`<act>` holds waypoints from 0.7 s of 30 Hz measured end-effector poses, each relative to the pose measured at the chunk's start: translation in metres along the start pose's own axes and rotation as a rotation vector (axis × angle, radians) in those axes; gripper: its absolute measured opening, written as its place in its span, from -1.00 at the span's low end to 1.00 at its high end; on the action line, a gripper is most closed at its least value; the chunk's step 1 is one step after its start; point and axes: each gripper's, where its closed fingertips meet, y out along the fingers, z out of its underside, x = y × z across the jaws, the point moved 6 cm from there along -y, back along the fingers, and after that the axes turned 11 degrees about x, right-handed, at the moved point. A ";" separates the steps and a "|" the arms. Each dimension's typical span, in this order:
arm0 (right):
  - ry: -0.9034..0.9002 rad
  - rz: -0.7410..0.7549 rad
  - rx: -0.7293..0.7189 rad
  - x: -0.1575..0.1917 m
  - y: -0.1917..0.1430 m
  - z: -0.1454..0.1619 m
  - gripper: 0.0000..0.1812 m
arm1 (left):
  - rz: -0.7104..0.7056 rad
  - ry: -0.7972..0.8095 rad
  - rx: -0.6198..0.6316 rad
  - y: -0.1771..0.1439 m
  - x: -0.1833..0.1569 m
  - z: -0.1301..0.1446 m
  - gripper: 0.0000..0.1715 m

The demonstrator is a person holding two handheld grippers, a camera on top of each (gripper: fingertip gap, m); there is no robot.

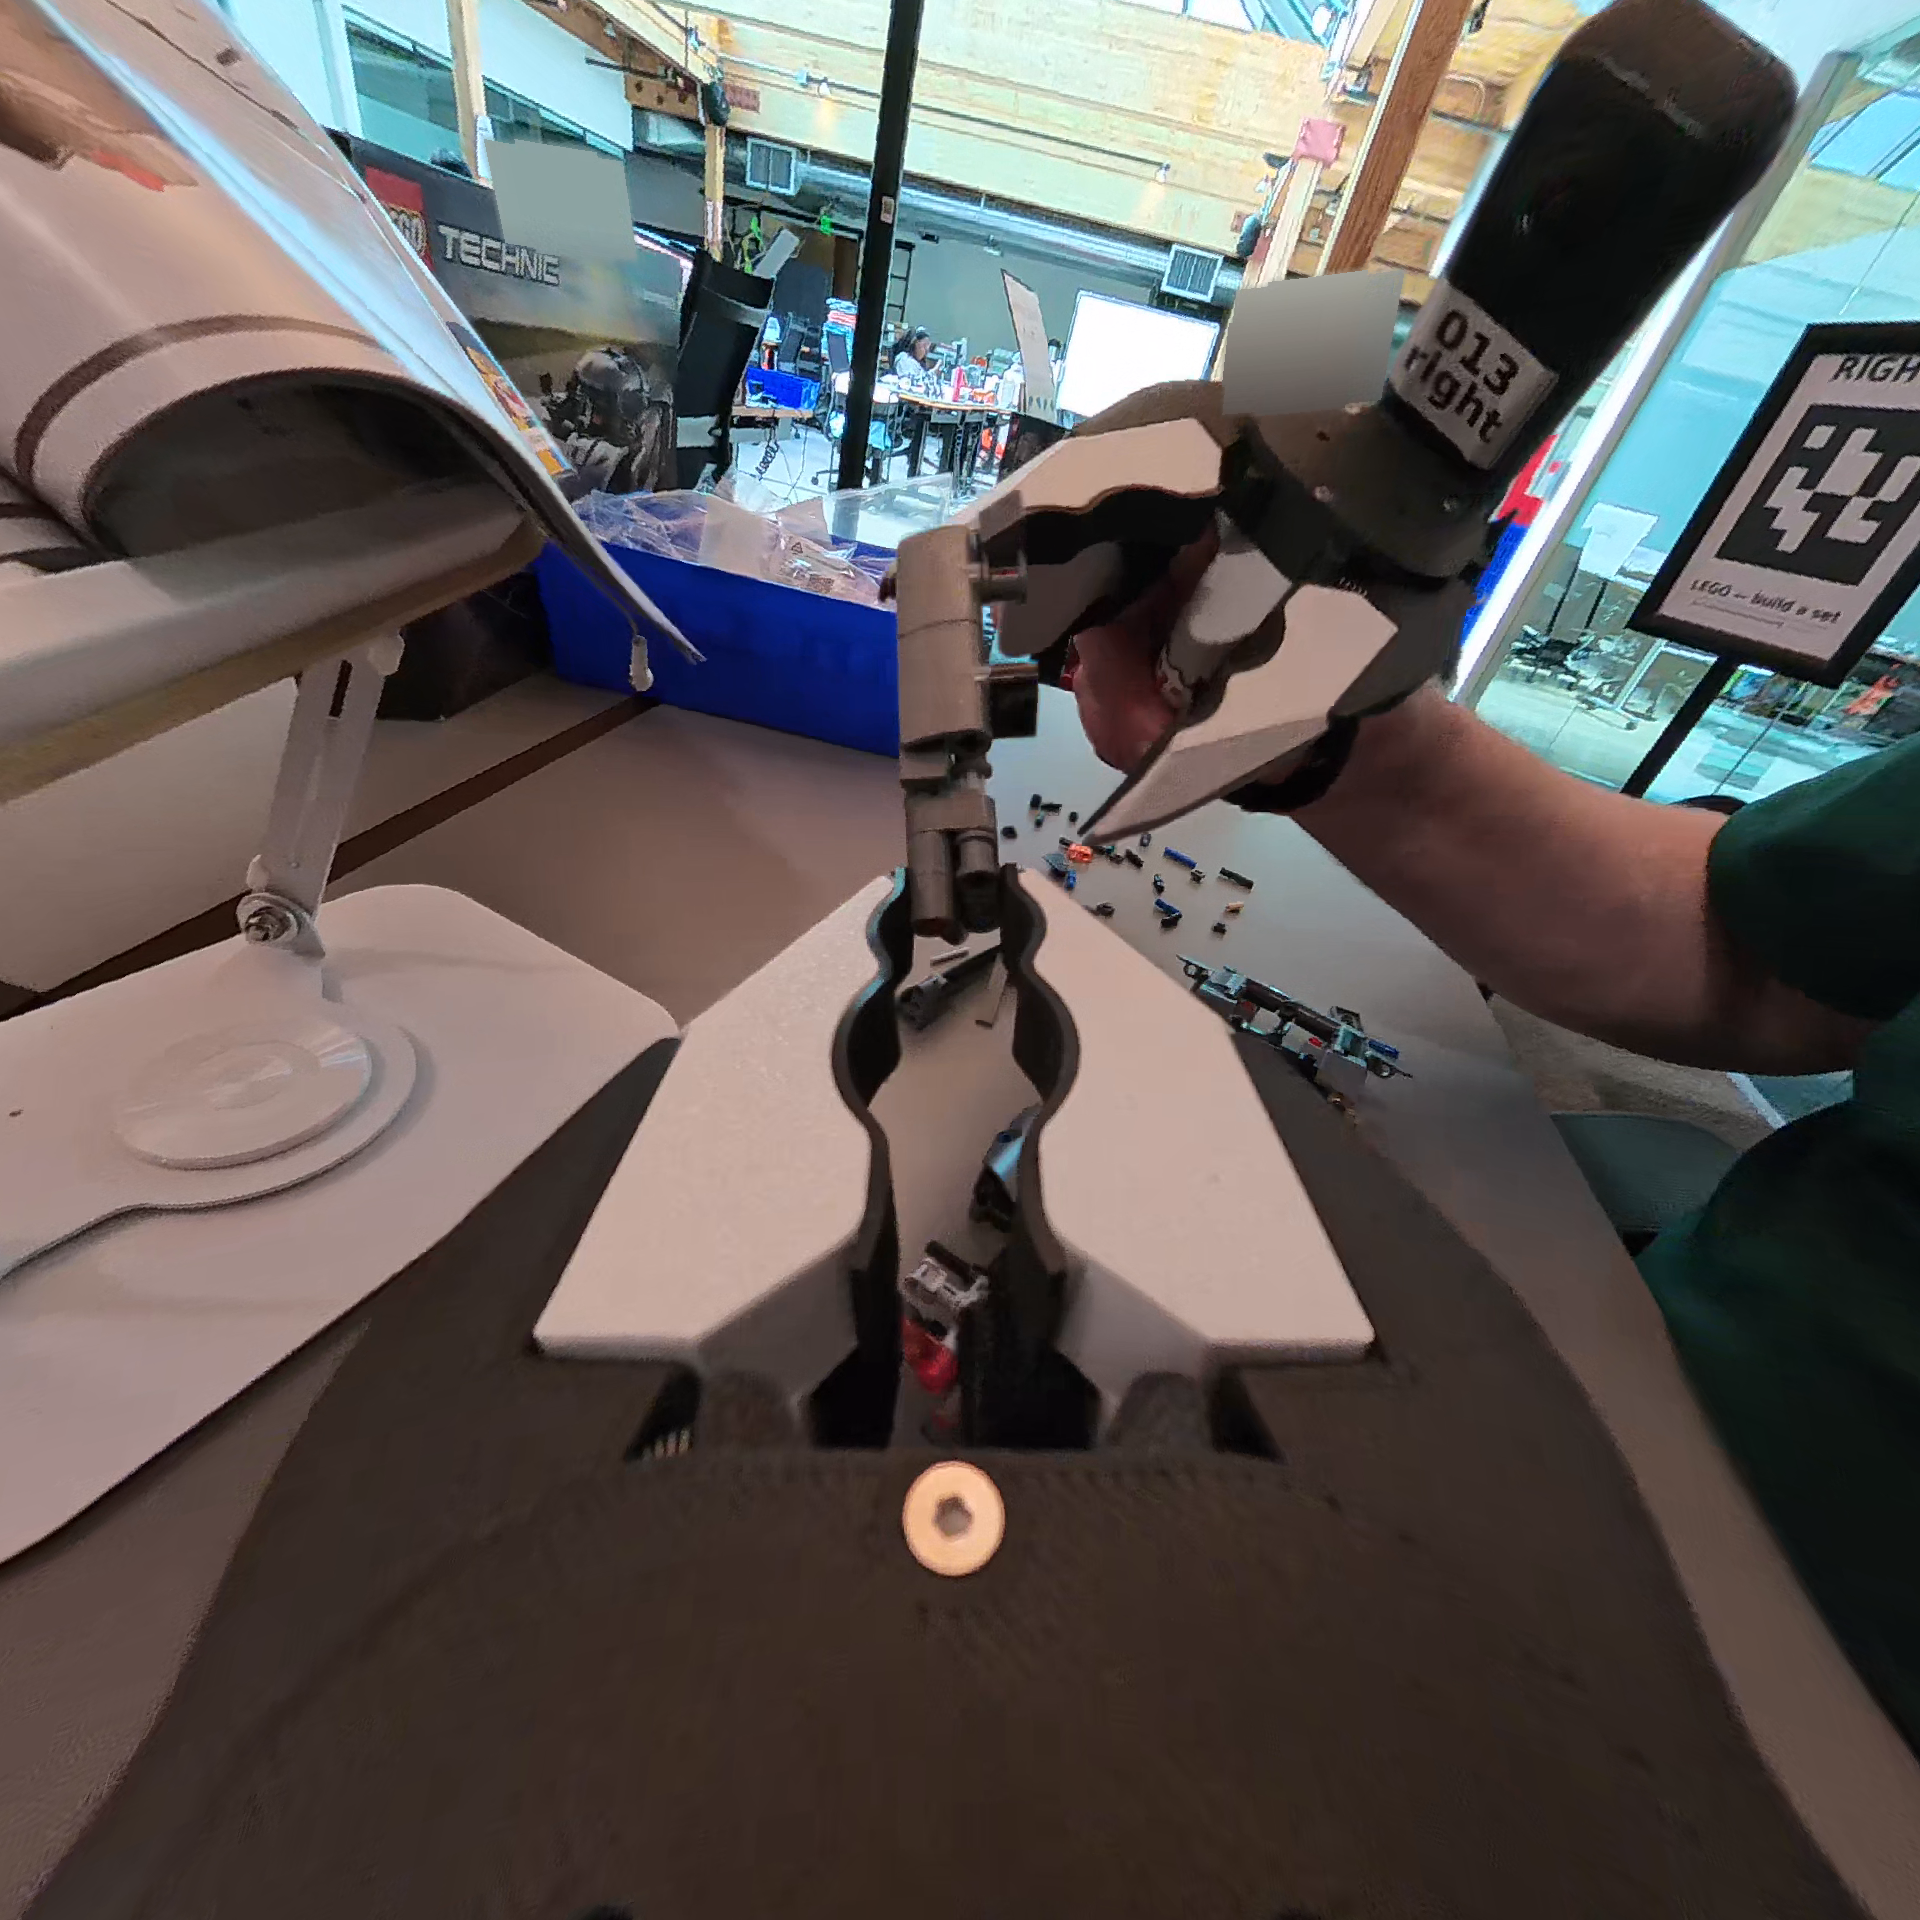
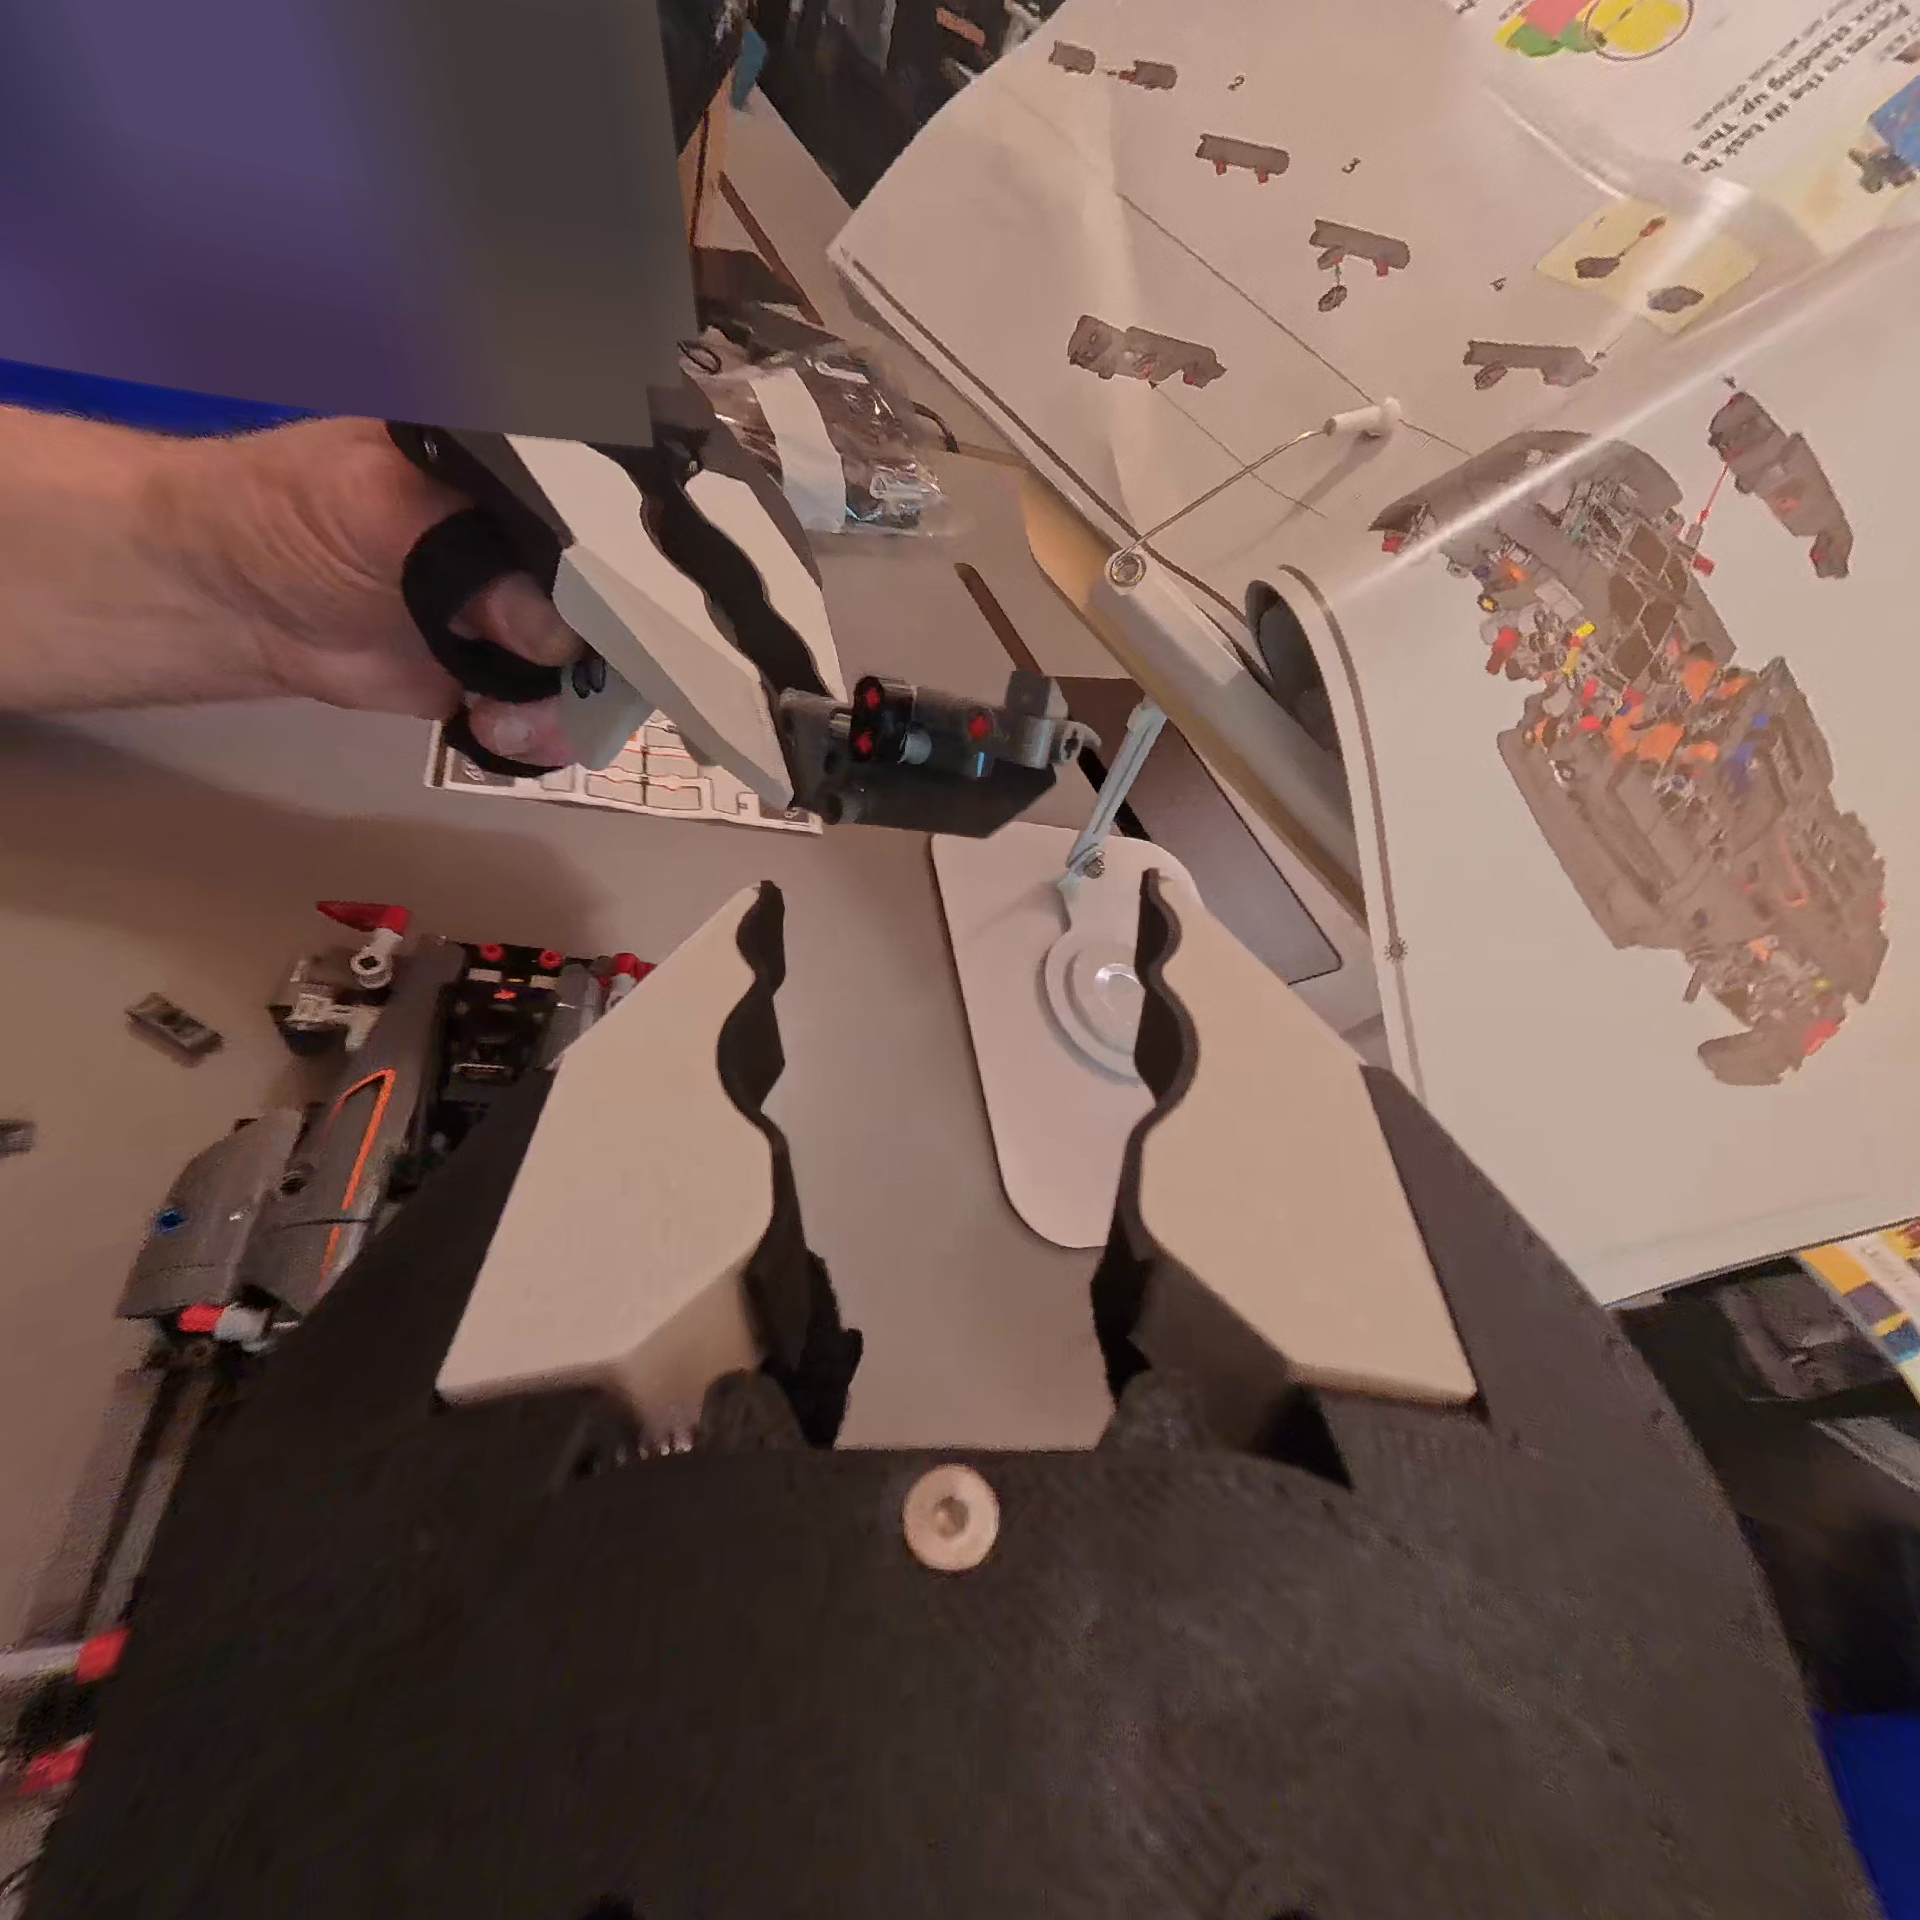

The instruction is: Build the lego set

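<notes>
The left claw (image 1: 951, 894) is clenched on the near end of a grey lego piece (image 1: 940, 707), held upright above the surface (image 1: 644, 821). The right claw (image 2: 951, 904) is released and holds nothing; in the left view it hangs just right of the piece. An instruction booklet (image 2: 1299, 260) on a white stand (image 1: 301, 1039) sits left, loose small parts (image 1: 1143, 862) far right, and a blue bin (image 1: 727, 634) beyond.

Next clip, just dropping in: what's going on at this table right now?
A person is building a Lego set with a handheld gripper in each hand. The left gripper is shut on one end of a grey sub-assembly and holds it up above the table. The right gripper is open and empty, close beside that piece. An instruction booklet sits open on a white stand, a larger part-built model lies on the table, and small loose pieces are scattered nearby.
</notes>
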 end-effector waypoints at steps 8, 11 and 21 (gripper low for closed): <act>0.009 -0.010 0.011 0.003 0.015 -0.006 -0.36 | 0.043 -0.037 0.015 0.004 0.000 0.003 -0.84; 0.018 -0.047 0.008 0.006 0.017 -0.007 -0.42 | 0.047 -0.043 0.019 0.004 0.000 0.004 -0.84; 0.119 -0.139 0.135 0.001 0.008 0.025 -0.41 | 0.025 -0.049 0.035 0.005 0.007 0.009 -0.84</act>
